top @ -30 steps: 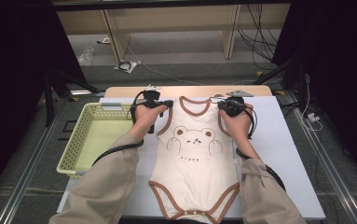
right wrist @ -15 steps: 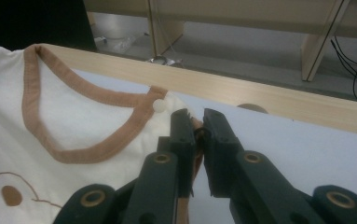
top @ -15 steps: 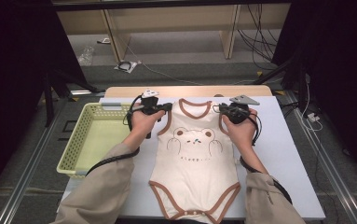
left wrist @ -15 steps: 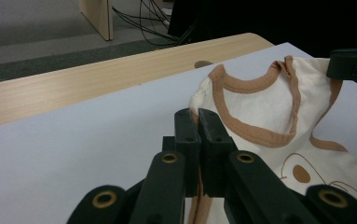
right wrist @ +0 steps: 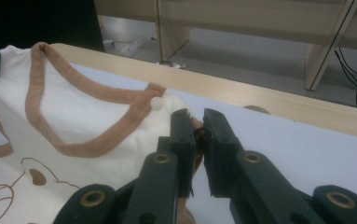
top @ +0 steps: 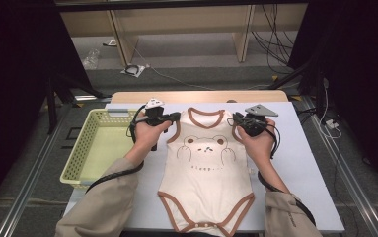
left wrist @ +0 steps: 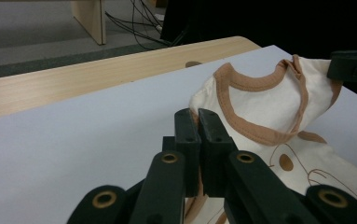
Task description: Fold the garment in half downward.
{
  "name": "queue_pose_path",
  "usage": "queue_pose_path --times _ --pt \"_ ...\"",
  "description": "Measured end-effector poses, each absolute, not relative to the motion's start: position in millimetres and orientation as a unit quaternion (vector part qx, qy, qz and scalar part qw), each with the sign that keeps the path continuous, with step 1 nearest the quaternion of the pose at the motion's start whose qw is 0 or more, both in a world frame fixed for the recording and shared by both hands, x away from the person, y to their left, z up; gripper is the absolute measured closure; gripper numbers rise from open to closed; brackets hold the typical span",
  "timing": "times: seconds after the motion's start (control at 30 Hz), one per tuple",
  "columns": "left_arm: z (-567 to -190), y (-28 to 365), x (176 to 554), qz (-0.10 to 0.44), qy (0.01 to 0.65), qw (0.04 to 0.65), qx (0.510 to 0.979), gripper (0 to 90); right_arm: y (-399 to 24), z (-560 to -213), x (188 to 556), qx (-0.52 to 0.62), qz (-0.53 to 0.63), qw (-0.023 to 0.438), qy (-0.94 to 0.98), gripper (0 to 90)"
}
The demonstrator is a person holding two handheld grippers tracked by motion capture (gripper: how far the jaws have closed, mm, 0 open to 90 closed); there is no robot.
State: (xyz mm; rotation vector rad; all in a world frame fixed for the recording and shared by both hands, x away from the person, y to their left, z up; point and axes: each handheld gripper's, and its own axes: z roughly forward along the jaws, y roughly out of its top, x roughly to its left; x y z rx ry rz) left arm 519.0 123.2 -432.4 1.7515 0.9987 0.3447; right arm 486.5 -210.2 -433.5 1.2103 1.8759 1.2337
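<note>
With left gripper [top: 175, 116] and right gripper [top: 236, 120] each clenched on a shoulder, the bodysuit [top: 206, 177] runs lengthwise toward the person, between both hands.

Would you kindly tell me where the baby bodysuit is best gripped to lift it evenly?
Grip the bodysuit at its two brown-trimmed shoulder edges, coming in from either side: it lies flat, and the left tool and right tool already pinch there.
</note>
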Motion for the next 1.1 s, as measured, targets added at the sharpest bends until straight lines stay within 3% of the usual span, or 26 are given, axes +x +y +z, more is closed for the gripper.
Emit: queue_pose_path --times 1.1 --pt "-424.7 128.3 483.8 0.156 0.377 0.536 0.739 86.6 -217.1 -431.9 457.2 0.429 0.472 0.3 0.709 83.5"
